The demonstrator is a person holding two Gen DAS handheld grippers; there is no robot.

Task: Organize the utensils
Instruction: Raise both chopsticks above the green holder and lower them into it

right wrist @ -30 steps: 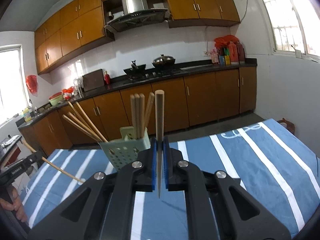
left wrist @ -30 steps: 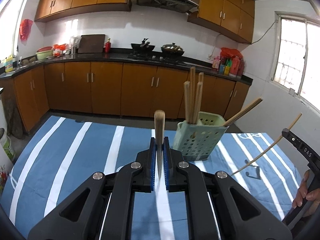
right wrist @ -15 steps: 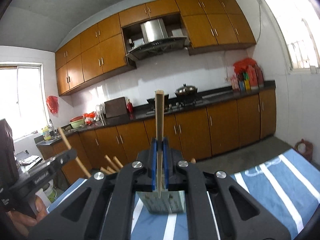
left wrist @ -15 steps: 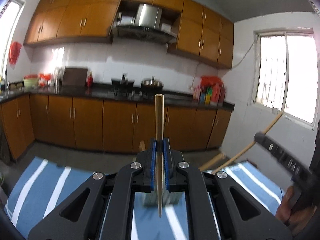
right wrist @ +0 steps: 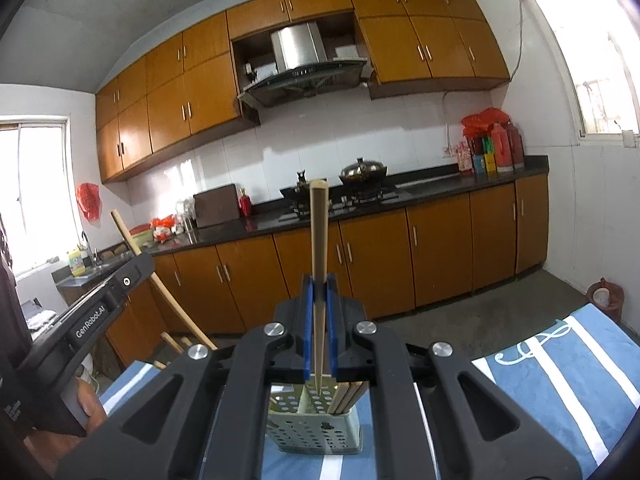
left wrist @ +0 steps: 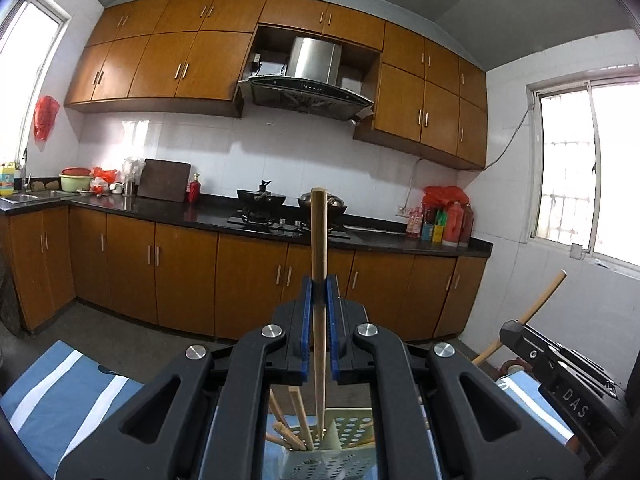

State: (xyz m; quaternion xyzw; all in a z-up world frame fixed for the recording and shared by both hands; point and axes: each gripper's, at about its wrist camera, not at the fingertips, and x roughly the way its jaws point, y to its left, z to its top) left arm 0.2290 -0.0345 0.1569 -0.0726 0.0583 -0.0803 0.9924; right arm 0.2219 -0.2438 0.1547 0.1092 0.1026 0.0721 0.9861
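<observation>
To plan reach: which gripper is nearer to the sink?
Left. The left gripper is on the sink side; the right gripper is beyond it, farther away.

L tongs (left wrist: 319,292) clamped on upright wooden chopstick (left wrist: 319,240), tip hanging just over green perforated holder (left wrist: 340,436) below, w/ more chopsticks (left wrist: 298,420) inside. R tongs (left wrist: 560,376) off to right, gripping tilted chopstick (left wrist: 536,308). Blue-striped tabletop (left wrist: 60,392) beneath.

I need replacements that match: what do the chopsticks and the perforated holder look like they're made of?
Chopstick: apparently bamboo or light wood, tan and matte, with no visible coating; which of the two can't be told.
Holder: looks like moulded plastic, pale green with a smooth finish and regular round holes.
</observation>
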